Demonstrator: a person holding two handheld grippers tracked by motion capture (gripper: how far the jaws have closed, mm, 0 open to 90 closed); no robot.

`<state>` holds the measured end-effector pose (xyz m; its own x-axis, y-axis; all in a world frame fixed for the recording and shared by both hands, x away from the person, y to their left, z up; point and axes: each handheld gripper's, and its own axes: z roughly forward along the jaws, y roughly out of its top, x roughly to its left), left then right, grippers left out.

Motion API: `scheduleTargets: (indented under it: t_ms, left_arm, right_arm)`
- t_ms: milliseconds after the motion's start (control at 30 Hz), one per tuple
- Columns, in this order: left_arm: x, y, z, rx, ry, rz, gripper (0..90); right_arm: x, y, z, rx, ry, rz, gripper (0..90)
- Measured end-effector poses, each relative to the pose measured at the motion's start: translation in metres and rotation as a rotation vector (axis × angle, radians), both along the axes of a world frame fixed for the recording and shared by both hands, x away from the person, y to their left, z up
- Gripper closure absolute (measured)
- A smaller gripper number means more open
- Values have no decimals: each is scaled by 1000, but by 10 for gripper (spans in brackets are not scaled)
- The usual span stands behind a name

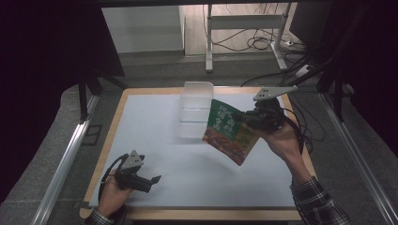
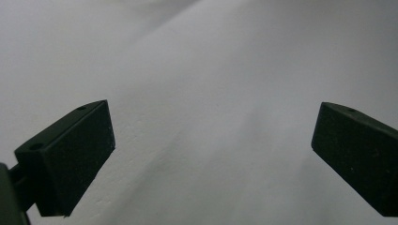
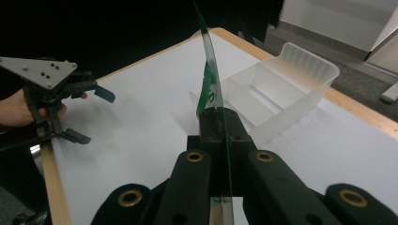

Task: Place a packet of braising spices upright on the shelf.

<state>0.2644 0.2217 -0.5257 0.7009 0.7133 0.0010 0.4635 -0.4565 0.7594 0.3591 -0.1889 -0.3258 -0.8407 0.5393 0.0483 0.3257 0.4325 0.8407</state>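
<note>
A flat green and red food packet hangs in the air over the right half of the white mat, held by its right edge. My right gripper is shut on it; in the right gripper view the packet stands edge-on, pinched between the two black jaws of that gripper. A clear plastic bin sits on the mat just left of the packet, and its ribbed wall is seen in the right gripper view. My left gripper rests low at the mat's near left corner, open with nothing between its fingers.
The white mat covers a wooden table with a bare rim. In the right gripper view the left gripper is seen farther off, held by a hand. Metal rails, a table frame and cables lie beyond the table.
</note>
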Motion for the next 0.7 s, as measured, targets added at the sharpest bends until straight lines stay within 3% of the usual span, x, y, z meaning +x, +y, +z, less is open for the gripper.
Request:
scheduleTargets:
  t_ms: [333, 700]
  left_arm:
    - [0, 1, 0, 1, -1, -2, 0]
    - [0, 1, 1, -2, -1, -2, 0]
  right_arm:
    - [16, 8, 20, -17, -22, -18, 888]
    - [47, 21, 39, -7, -45, -35, 888]
